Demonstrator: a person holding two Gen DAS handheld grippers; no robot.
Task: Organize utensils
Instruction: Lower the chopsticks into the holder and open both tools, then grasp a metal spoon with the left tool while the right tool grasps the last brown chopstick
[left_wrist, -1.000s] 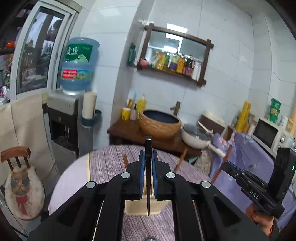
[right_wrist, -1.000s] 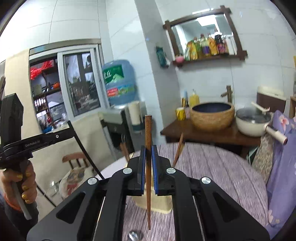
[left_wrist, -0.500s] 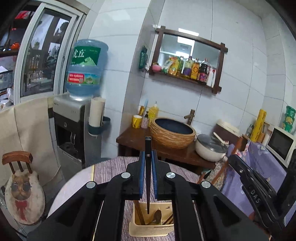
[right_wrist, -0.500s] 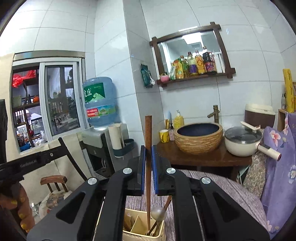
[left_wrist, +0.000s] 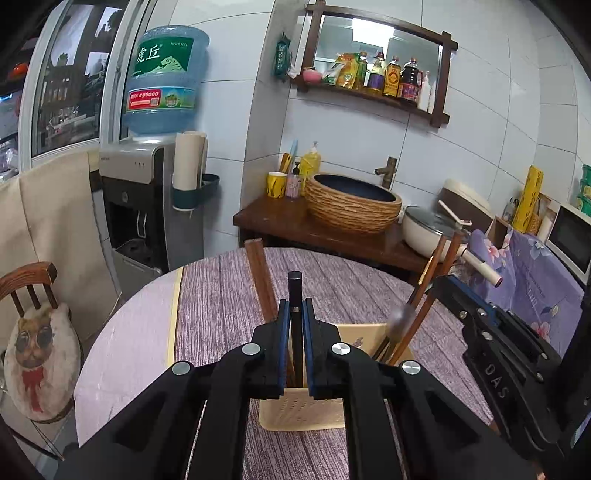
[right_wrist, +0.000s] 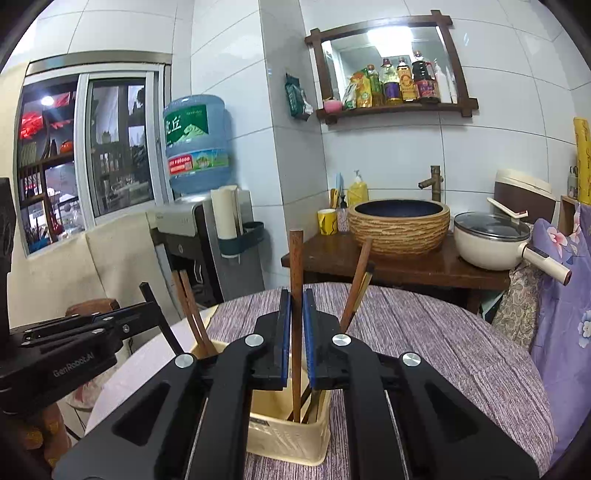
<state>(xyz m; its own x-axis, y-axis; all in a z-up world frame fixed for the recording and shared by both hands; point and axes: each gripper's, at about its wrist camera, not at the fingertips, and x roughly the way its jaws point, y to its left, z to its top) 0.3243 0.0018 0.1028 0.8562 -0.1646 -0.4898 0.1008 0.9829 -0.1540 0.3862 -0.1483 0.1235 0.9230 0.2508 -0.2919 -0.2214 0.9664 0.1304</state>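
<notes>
A cream plastic utensil holder stands on the round purple-clothed table; it also shows in the right wrist view. My left gripper is shut on a black chopstick held upright, its lower end in the holder. My right gripper is shut on a brown wooden chopstick, upright, its lower end inside the holder. Brown chopsticks and a spoon lean in the holder. The right gripper body is at the right of the left view.
A dark wooden sideboard behind the table carries a woven basin and a white pot. A water dispenser stands at the left, a wooden chair beside the table.
Both grippers have come down over the holder with their chopsticks. The chopstick ends that hung above the holder now reach into it.
</notes>
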